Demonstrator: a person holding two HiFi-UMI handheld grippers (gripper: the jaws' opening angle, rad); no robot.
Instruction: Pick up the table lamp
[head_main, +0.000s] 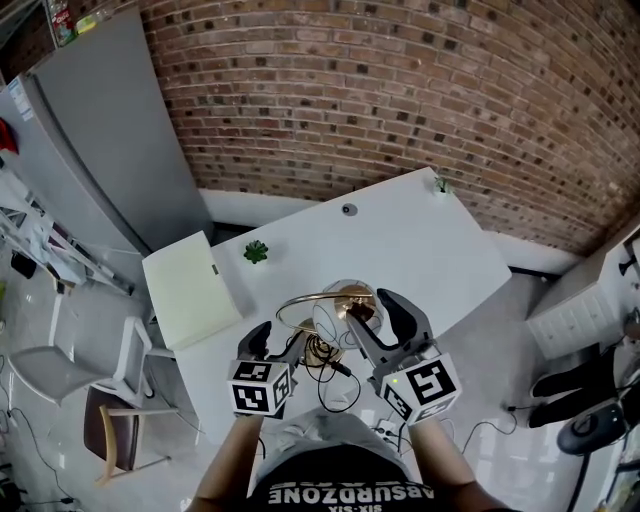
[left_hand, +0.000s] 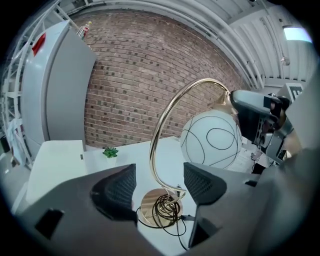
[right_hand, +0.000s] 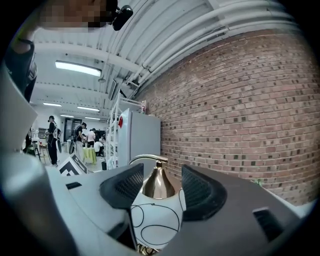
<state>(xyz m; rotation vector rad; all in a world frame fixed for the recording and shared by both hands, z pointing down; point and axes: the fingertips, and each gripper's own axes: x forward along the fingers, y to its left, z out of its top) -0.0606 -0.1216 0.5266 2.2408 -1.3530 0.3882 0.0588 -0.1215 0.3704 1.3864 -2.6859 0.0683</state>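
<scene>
Nearest the lens, your black printed garment (head_main: 340, 492) fills the lower edge of the head view, and just beyond it are the marker cubes of the two grippers. The table lamp (head_main: 335, 310) stands on the white table (head_main: 430, 250) directly ahead of you, between both tools. A small potted plant (head_main: 256, 251) sits well apart at the lamp's 11 o'clock, with the brick wall (head_main: 400, 90) behind. The left gripper (head_main: 278, 340) is at 9 o'clock of the round base (left_hand: 159, 206). Its jaws are spread with nothing between them. In the left gripper view the base, wrapped in coiled black cord (left_hand: 167, 212), shows through the gap but lies beyond the pads. The gold stem (left_hand: 156, 140) rises upright from the base, then arches over toward 2 o'clock. The white globe shade (left_hand: 210, 140) hangs from the end of the arch. The right gripper (head_main: 375, 320) is the nearer tool. Its jaws are also spread, flanking the brass cap (right_hand: 157, 185) at the top of the shade, one pad at 9 o'clock and one at 3 o'clock. It cannot be told whether the pads touch the glass. The lift probably depends on this relation: the lamp's long axis is vertical, its weight is low at the base and its shade is offset. A grip on the cap alone would likely let the base swing, so closing your left jaws on the stem should steady it.
</scene>
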